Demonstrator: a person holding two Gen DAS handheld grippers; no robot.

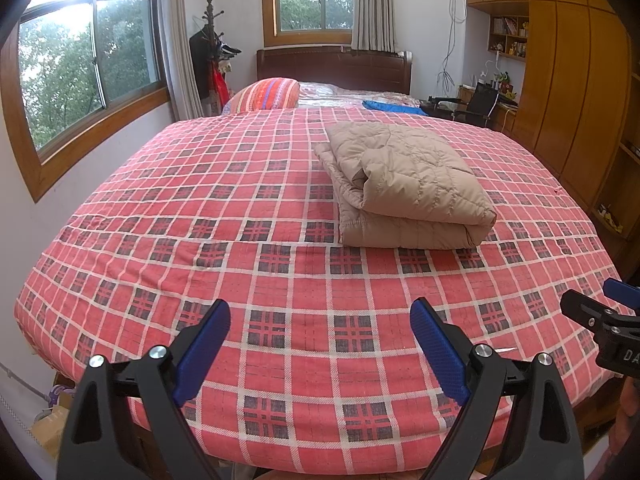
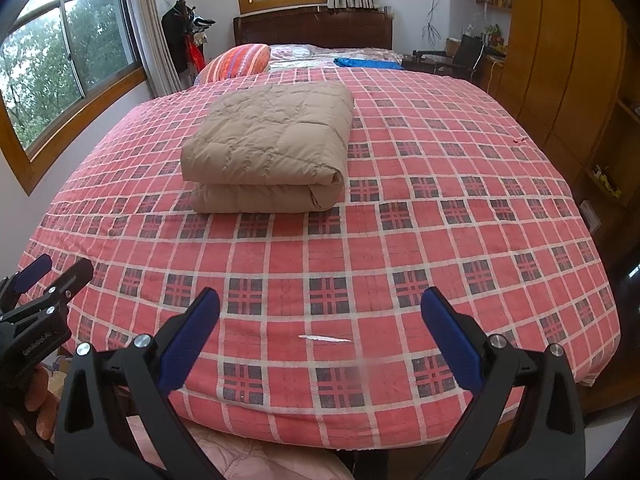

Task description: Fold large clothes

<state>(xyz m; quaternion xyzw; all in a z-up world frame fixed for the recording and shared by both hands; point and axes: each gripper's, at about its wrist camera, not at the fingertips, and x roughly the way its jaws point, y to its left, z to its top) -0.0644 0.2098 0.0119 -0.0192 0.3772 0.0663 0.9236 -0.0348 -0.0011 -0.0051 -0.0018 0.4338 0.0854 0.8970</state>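
Lying folded on the plaid bed point(image 1: 280, 208), the beige jacket point(image 1: 404, 184); both grippers' jaws spread, empty; only the right view shows a white feather point(image 2: 325, 337).

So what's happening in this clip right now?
A person stands at the foot of a bed with a claw in each hand. The left claw and right claw are both open and hold nothing, hovering over the near edge of the red checked bedspread. A beige quilted jacket lies out on the bedspread, already folded into a neat bundle, with neither claw touching it. The folding looks finished.
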